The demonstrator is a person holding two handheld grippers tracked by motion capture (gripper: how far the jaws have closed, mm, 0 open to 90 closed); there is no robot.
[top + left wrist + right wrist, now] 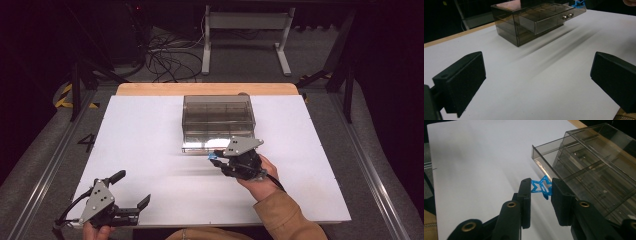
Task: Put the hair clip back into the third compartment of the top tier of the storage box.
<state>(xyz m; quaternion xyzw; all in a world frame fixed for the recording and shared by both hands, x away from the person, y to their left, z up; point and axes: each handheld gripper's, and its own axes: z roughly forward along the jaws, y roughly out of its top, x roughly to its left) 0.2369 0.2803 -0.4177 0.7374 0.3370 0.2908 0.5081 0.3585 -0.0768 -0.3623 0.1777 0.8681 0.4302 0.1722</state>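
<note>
A smoky clear drawer box (218, 116) stands at the middle back of the white table, its top drawer (544, 18) pulled out toward me. My right gripper (216, 156) is at the drawer's front left corner, shut on a small blue star-shaped piece (541, 187), which hangs just beside the drawer's open corner (536, 152). My left gripper (131, 189) rests low at the table's near left, jaws wide open with nothing between them. Its two black pads (461, 80) frame bare table, with the box (524, 22) farther off.
The white board (150, 145) lies on a wooden tabletop (150, 89). Behind the table stand a white frame leg (245, 30) and loose cables (165, 55) on the floor. Bare board stretches left of the box and between the two grippers.
</note>
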